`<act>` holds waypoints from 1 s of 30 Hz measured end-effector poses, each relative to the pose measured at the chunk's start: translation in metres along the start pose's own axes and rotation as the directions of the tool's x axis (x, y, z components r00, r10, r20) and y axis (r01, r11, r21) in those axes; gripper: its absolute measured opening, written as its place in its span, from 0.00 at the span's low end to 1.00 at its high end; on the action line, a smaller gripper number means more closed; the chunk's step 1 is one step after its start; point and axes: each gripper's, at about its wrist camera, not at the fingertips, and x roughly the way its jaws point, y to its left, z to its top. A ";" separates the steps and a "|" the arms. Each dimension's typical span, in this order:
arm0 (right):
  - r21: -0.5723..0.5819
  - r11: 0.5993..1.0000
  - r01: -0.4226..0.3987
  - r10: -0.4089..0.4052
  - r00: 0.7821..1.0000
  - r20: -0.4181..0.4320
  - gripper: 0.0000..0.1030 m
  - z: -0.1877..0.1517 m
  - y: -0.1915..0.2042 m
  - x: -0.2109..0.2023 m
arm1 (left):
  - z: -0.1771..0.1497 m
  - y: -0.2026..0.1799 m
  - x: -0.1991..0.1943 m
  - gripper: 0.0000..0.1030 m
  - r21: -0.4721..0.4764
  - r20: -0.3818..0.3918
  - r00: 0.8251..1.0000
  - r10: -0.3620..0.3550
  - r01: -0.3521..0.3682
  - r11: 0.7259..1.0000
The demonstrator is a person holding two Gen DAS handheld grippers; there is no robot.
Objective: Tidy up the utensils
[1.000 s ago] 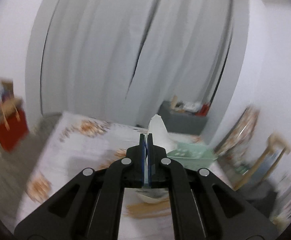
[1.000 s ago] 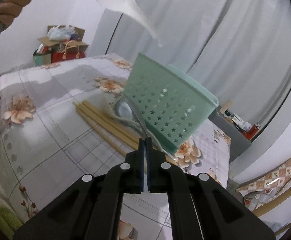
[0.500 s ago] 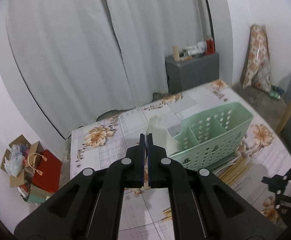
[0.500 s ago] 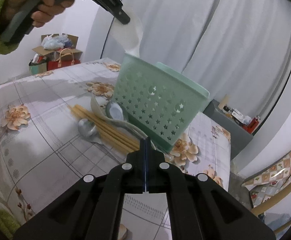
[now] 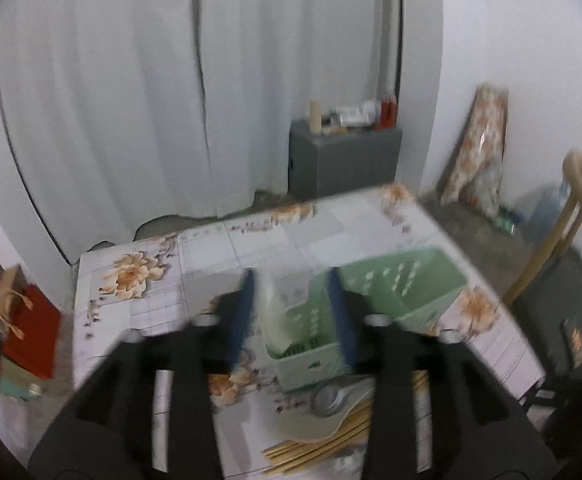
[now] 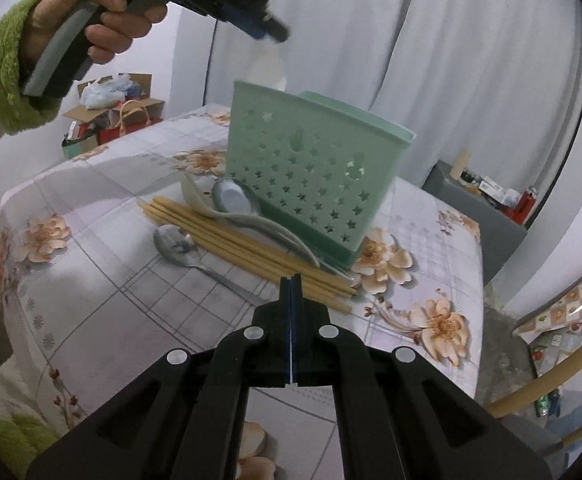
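Note:
A mint-green star-holed basket (image 6: pixel 315 176) stands on the flowered tablecloth (image 6: pixel 91 280). My left gripper (image 5: pixel 291 280) hangs over the basket's (image 5: pixel 391 292) end compartment, its jaws opening. A white spoon (image 5: pixel 273 312) sits loose between them, dropping into that compartment. From the right wrist view the left gripper (image 6: pixel 269 34) is above the white spoon (image 6: pixel 267 68), which sticks up out of the basket. Chopsticks (image 6: pixel 251 244), a metal spoon (image 6: pixel 175 244), a grey spoon (image 6: pixel 231 196) and a beige spoon (image 6: pixel 195 200) lie in front of the basket. My right gripper (image 6: pixel 291 280) is shut and empty, just short of the chopsticks.
A hand in a green sleeve (image 6: pixel 91 12) holds the left gripper. Boxes and a red bag (image 5: pixel 31 332) stand on the floor left of the table. A grey cabinet (image 5: pixel 343 156) is behind it. A wooden chair (image 5: pixel 563 216) stands at its right.
The left gripper swung over the basket carrying the white spoon, then its jaws parted and let the spoon go. The right gripper stayed shut and hardly moved.

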 end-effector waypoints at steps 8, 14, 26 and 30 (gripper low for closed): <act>0.037 0.982 -0.183 0.183 0.983 0.004 0.04 0.010 0.002 0.002 | -0.031 0.022 -0.045 0.66 -0.139 0.114 0.992 0.052 -0.036 0.990; -0.011 0.930 -0.368 0.367 0.929 -0.036 0.32 0.025 0.021 0.022 | -0.088 0.040 -0.060 0.69 -0.246 0.076 0.993 0.088 -0.067 0.967; 0.124 0.829 -0.545 0.558 0.797 -0.231 0.33 0.041 0.028 0.114 | -0.189 0.065 -0.073 0.69 -0.448 -0.038 0.998 0.051 -0.063 0.892; 0.093 0.826 -0.556 0.558 0.784 -0.272 0.33 0.040 0.040 0.120 | -0.204 0.069 -0.071 0.69 -0.470 -0.055 0.998 0.039 -0.060 0.881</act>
